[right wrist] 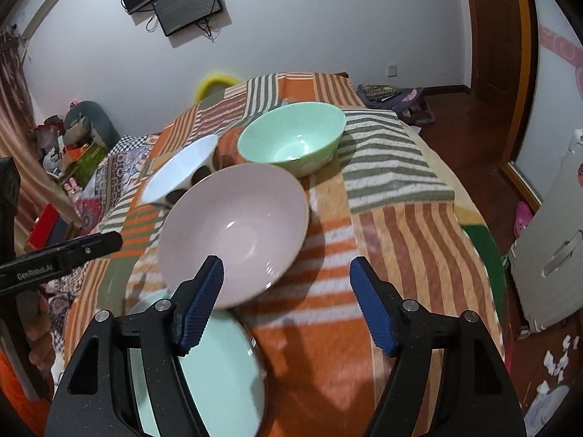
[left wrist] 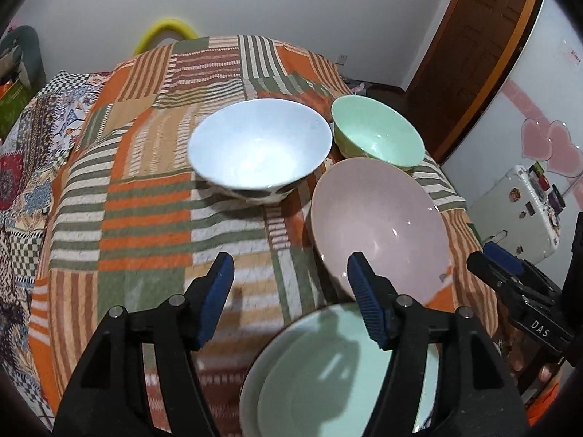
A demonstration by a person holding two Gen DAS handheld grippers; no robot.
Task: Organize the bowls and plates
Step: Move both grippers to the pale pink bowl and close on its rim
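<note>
Pink bowl [left wrist: 379, 225] at centre of striped cloth [left wrist: 145, 218]; white bowl [left wrist: 260, 149] at 10 o'clock, green bowl [left wrist: 379, 133] at 12, green plate [left wrist: 328, 375] at 6. Left gripper [left wrist: 291, 302], right gripper [right wrist: 288, 306]: jaws spread, gripping nothing.

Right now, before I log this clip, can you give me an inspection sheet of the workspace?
Surface: striped patchwork cloth covers it.
Job's things: pink bowl, green bowl, white bowl apart; mint plates stacked nearest.
Clutter: nothing seen on the cloth.
Tongs: left tongs and right tongs open, empty.
Cables: dangling below wall screen.
Surroundings: wooden door, white suitcase, paper scraps on floor.
</note>
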